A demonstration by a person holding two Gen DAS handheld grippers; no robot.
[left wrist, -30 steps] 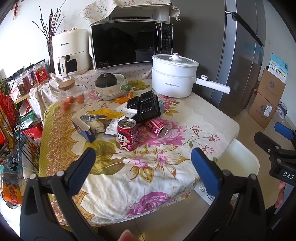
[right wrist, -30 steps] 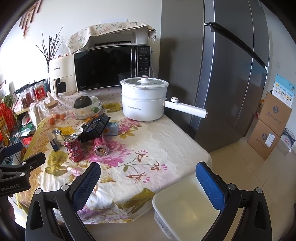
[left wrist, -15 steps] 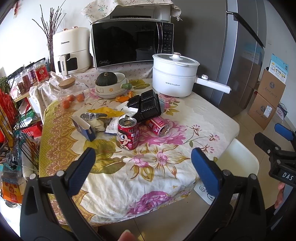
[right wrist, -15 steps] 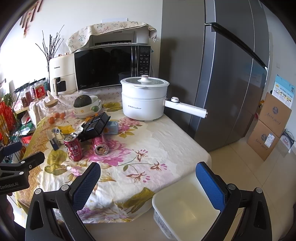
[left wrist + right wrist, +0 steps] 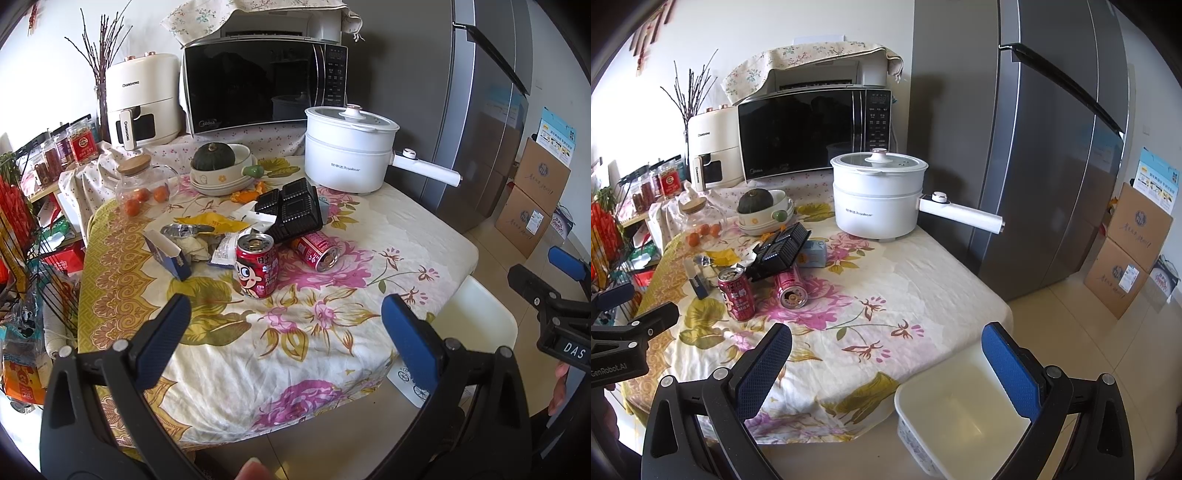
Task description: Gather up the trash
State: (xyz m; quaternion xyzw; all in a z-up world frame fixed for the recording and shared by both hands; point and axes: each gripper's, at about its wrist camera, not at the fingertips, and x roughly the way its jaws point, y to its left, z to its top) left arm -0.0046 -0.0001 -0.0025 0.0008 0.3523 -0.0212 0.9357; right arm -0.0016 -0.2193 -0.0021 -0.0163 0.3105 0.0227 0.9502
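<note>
Trash lies in the middle of the floral tablecloth point(image 5: 332, 350): an upright red can point(image 5: 256, 266), a red can on its side point(image 5: 314, 249), a black plastic tray point(image 5: 293, 208), a blue carton point(image 5: 167, 253) and crumpled wrappers point(image 5: 207, 236). My left gripper point(image 5: 286, 332) hangs open before the table's near edge, short of the upright red can point(image 5: 735, 292). My right gripper point(image 5: 886, 363) is open over the table's front right corner, with a white bin point(image 5: 960, 406) on the floor under it. Neither gripper holds anything.
A white electric pot point(image 5: 349, 153) with a long handle, a microwave point(image 5: 264, 86), an air fryer point(image 5: 142, 98), a bowl with a squash point(image 5: 221, 168) and a glass jar point(image 5: 142, 181) stand at the back. A fridge point(image 5: 1052, 147) and cardboard boxes point(image 5: 1130, 251) are on the right, a wire rack point(image 5: 22, 229) on the left.
Both grippers have crept slightly closer to the table. Their fingers stay open and the trash has not moved.
</note>
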